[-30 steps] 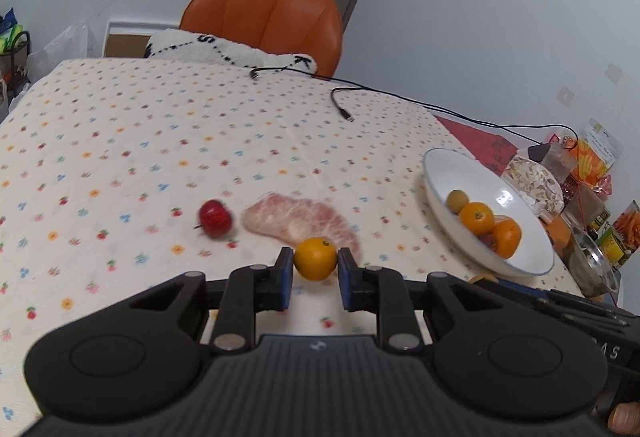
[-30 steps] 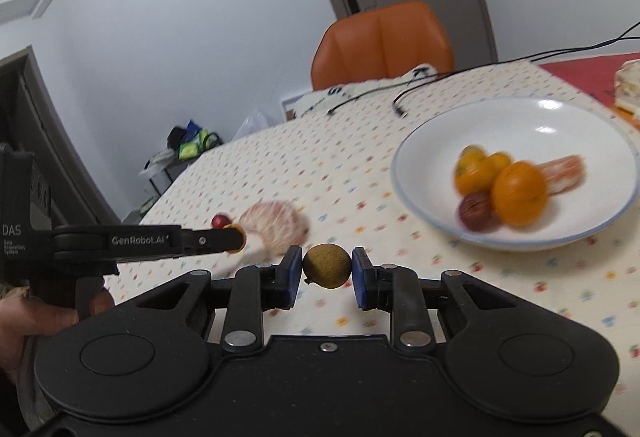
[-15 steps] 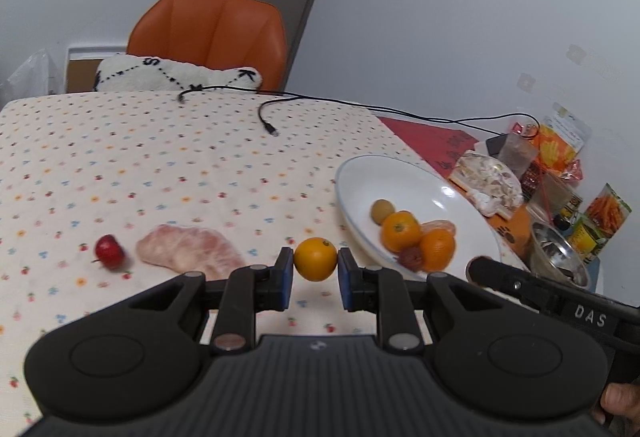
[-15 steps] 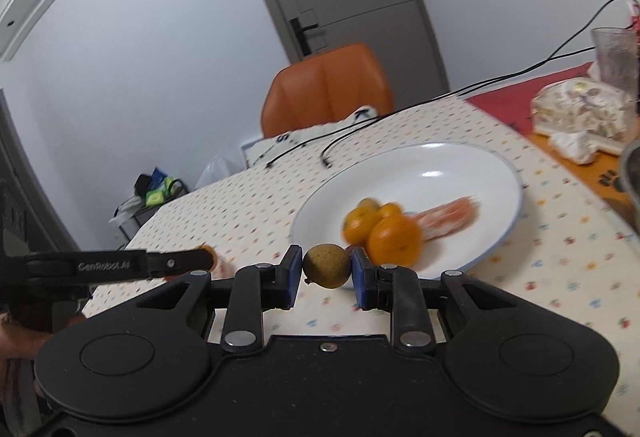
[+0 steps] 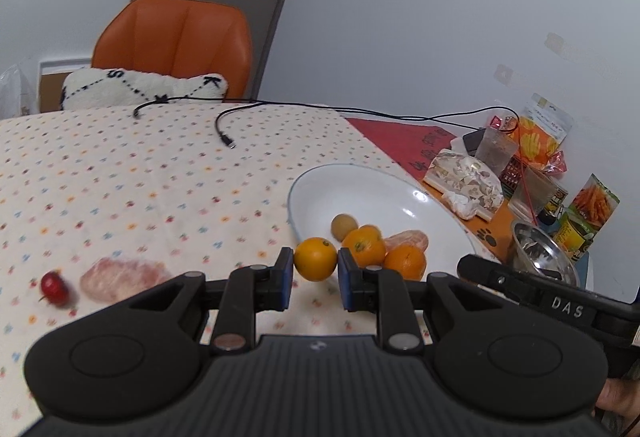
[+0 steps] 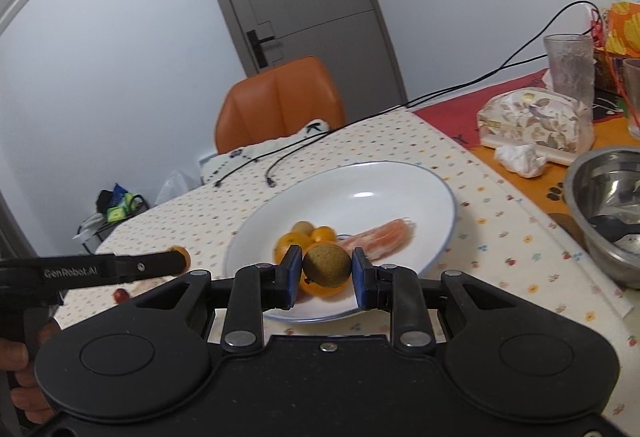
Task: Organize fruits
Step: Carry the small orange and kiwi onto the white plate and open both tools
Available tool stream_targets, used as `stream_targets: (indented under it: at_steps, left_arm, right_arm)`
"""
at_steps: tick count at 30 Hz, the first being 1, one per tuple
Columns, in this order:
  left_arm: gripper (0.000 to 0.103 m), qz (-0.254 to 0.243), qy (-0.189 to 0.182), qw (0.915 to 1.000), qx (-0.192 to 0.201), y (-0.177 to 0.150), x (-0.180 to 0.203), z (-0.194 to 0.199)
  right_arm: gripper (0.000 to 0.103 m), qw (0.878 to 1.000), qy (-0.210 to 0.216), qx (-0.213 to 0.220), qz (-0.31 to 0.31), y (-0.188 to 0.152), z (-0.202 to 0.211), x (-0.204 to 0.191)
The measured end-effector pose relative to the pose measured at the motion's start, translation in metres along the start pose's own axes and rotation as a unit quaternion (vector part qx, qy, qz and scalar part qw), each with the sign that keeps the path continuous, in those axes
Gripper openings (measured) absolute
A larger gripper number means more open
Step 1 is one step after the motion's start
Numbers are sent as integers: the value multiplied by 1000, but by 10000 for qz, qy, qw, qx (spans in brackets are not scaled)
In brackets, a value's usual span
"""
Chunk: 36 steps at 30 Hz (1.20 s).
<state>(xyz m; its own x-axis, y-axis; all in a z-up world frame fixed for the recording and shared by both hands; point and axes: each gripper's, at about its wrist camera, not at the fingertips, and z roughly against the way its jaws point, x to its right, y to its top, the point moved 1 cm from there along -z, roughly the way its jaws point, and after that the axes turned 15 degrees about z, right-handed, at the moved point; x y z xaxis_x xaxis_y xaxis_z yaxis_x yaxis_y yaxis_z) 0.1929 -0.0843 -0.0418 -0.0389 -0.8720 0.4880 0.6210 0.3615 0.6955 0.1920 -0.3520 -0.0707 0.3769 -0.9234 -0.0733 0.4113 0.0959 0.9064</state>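
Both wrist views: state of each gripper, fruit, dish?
Left gripper: shut on small orange, near the plate's rim.
Right gripper: shut on brown-green round fruit, over the plate's near edge.
White blue-rimmed plate: upright, holding oranges, one brownish fruit, a peeled segment.
Red small fruit: loose on the tablecloth.
Pink peeled piece: lying beside it.
Steel bowl: upright, dark utensil inside.

- The right gripper (image 6: pixel 326 272) pinches a brown-green round fruit (image 6: pixel 327 264) over the near rim of the white plate (image 6: pixel 400 189).
- On the plate lie oranges (image 6: pixel 290 243) and a pink peeled segment (image 6: pixel 380 233).
- At the left, the left gripper (image 6: pixel 176 260) holds an orange fruit (image 6: pixel 181 252).
- A steel bowl (image 6: pixel 604 209) stands at the right.
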Motion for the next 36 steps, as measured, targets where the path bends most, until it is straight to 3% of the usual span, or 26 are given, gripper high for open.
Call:
stream_targets:
  at_steps: [6, 18, 27, 36]
  left_arm:
    - [22, -143, -37, 9999, -55, 5, 15, -23]
    - [22, -122, 169, 9996, -184, 7, 16, -58]
    - [41, -34, 164, 9998, -103, 10, 15, -47]
    - [48, 60, 274, 9995, 171, 21, -4, -9]
  right_arm:
    - [26, 9996, -228, 98, -97, 5, -2, 14]
    - [36, 9993, -162, 200, -254, 5, 4, 25]
    - [41, 9995, 36, 218, -230, 7, 3, 13]
    - [42, 9995, 79, 212, -226, 9, 7, 1]
